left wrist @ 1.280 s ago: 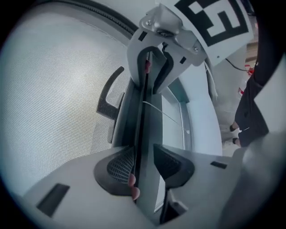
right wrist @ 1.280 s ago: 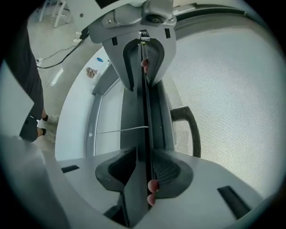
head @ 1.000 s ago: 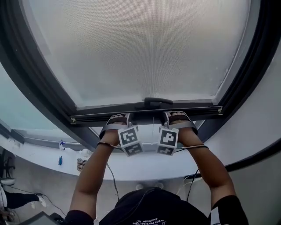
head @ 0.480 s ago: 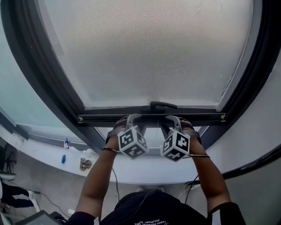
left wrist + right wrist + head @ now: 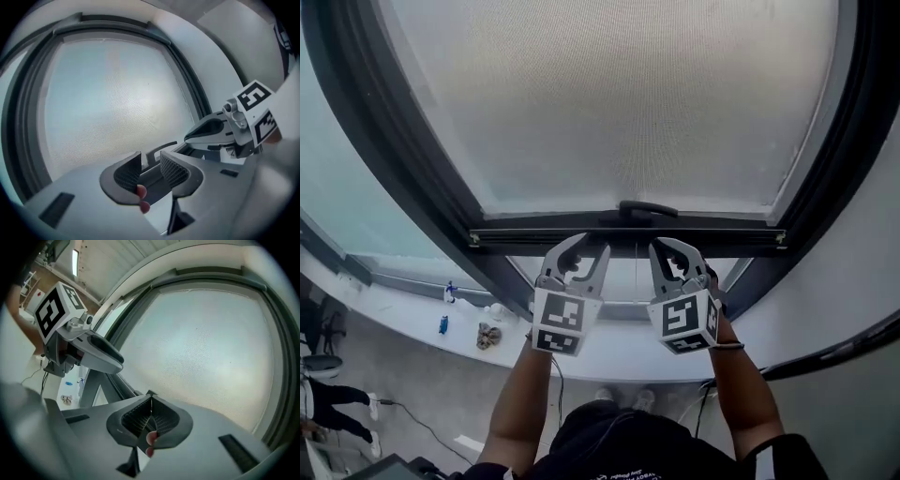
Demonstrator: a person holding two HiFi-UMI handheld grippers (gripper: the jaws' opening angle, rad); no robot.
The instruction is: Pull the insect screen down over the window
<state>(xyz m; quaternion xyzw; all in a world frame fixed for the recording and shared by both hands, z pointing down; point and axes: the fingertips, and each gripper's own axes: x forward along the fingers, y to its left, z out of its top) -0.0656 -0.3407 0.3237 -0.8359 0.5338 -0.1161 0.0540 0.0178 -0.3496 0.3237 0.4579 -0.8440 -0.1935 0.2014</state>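
The window frame (image 5: 412, 159) fills the view from above, and the insect screen (image 5: 619, 103) covers nearly all of its opening, its mesh stretched flat because the dark bottom bar (image 5: 544, 239) holds it taut across the full width. Only a narrow strip of bare glass (image 5: 628, 281) shows below that bar, so the task looks almost complete, with a short pull left. The small handle (image 5: 649, 208) sits at the middle of the bar, which is likely why both tools are placed just under it, side by side, for an even downward pull. The left gripper (image 5: 589, 251) hangs just below the bar, its jaws apart and closing, with nothing pressed between the pads; the bar shows beyond the gap. The right gripper (image 5: 673, 253) is clear of the bar too, its jaws closing with the tips already meeting on nothing.
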